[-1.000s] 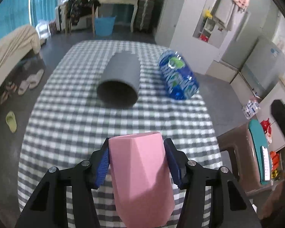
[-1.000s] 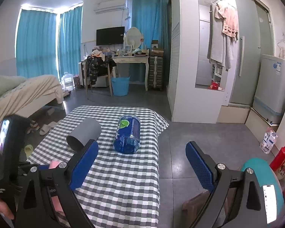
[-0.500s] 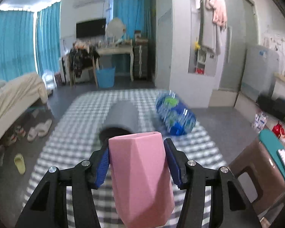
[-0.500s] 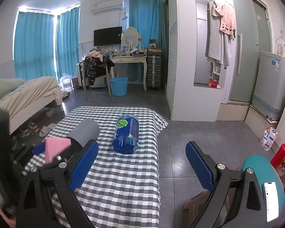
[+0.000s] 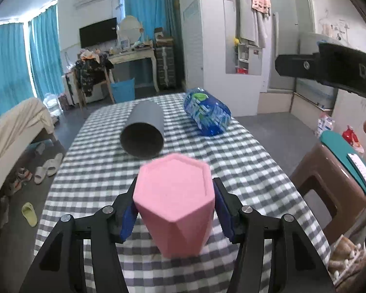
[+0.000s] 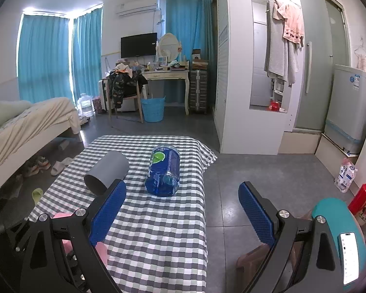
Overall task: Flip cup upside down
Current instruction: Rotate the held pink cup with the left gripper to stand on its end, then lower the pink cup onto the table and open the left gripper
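We have the pink cup (image 5: 174,202) clamped between the blue pads of our left gripper (image 5: 174,207), the jaws pressing on its two flat sides at about mid-height. In the left wrist view the cup's hexagonal end faces up toward the camera with a slightly raised edge around it, and its narrower end points down toward the checkered tabletop (image 5: 244,161); we cannot tell for sure whether the lower end touches the cloth or hangs just above it. That upper face looks closed and shallow, so we judge it to be the base, which would mean the turn itself is largely made and the cup is now mouth-down. What seems left is to settle it on the tabletop, let go and draw the left gripper away. Our right gripper (image 6: 183,210) holds nothing, its jaws wide apart, off to the right side of the tabletop; a sliver of the pink cup shows behind its left finger. Farther along the tabletop a grey cylinder (image 5: 144,131) lies on its side with its open end toward us, and beside it a blue bottle (image 5: 207,116) also lies down, both well apart from the cup.
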`<state>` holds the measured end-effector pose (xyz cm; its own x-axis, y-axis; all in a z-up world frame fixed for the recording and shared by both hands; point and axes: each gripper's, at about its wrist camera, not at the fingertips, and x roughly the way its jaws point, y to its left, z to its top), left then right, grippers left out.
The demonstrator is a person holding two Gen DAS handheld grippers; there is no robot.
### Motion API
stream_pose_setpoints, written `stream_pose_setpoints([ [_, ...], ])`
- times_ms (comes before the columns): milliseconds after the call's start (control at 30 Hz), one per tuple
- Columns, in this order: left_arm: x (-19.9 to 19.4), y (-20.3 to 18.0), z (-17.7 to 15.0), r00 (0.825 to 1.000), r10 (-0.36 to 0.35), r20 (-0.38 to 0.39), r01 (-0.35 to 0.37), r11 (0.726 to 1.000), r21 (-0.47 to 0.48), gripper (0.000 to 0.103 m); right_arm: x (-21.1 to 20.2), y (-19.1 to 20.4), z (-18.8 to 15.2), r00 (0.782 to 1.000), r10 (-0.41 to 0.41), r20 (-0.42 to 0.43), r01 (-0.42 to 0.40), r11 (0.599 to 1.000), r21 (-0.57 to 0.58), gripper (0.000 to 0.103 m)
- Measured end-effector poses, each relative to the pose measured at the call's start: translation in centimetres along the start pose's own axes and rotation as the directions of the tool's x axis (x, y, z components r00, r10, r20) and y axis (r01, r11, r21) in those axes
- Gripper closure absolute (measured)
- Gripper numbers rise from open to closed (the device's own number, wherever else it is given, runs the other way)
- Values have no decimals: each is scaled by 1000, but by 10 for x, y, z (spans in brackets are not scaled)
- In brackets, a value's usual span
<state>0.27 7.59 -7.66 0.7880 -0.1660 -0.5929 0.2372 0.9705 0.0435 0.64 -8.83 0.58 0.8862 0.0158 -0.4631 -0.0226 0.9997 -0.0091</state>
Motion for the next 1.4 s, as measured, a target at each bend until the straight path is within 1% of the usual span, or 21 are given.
stream_pose_setpoints([
  [67,8,3,-6,998,-24,-62,23,999,-28,32,0,-1,0,1000,9,-4,-9,1000,5,9],
  [100,11,4,-8,997,-26,-75,23,999,-41,30,0,-1,0,1000,11,-5,-11,1000,6,9],
  [167,20,7,-16,994,-36,-105,29,997,-74,30,1,-2,-1,1000,6,-6,-6,1000,10,9],
  [233,27,8,-22,991,-51,-122,41,996,-85,35,1,-3,-2,1000,5,-9,-5,1000,15,9],
  [367,22,3,-21,994,-62,-86,58,997,-54,35,4,-5,-2,1000,7,-19,-7,1000,21,9],
  [467,21,-4,-11,997,-69,-44,68,997,-25,35,6,-6,-2,1000,13,-28,-13,1000,29,9],
  [533,27,-9,0,997,-68,-32,68,998,-12,35,8,-6,-2,999,16,-31,-15,999,33,9],
  [567,32,-9,5,996,-80,-49,79,997,-19,35,8,-6,-2,999,16,-34,-15,999,31,9],
  [633,46,-5,13,989,-106,-101,100,993,-66,35,9,-5,-3,999,13,-35,-12,1000,28,9],
  [700,53,-2,15,991,-72,-112,64,995,-73,35,9,-4,-3,999,12,-35,-11,1000,28,9],
  [767,63,-1,14,983,-72,-166,59,995,-82,35,9,-4,-3,999,12,-35,-11,1000,28,9],
  [900,64,-3,14,982,-75,-173,62,995,-79,35,10,-4,-4,999,5,-42,-4,1000,28,9],
  [967,65,-3,14,981,-83,-176,70,994,-80,29,10,-5,-4,999,3,-46,-2,1000,31,9],
  [1000,66,-1,13,978,-101,-180,87,993,-85,27,10,-5,-4,999,3,-45,-1,999,32,9],
  [1033,64,0,11,978,-109,-176,94,991,-91,24,9,-6,-4,999,3,-44,-2,999,32,9],
  [1100,56,3,12,986,-77,-145,63,993,-102,24,8,-6,-5,999,3,-40,-2,1000,31,9],
  [1167,46,4,14,992,-92,-88,82,991,-107,15,9,-6,-5,999,-2,-42,3,1000,31,9],
  [1233,40,3,20,995,-89,-52,85,993,-82,15,12,-6,-5,999,-5,-49,6,999,32,9],
  [1300,34,1,27,997,-73,-20,72,996,-45,15,13,-5,-6,999,-7,-48,9,999,35,9],
  [1400,26,-1,37,998,-62,23,62,998,-22,15,10,-5,-4,1000,1,-19,0,999,46,9],
])
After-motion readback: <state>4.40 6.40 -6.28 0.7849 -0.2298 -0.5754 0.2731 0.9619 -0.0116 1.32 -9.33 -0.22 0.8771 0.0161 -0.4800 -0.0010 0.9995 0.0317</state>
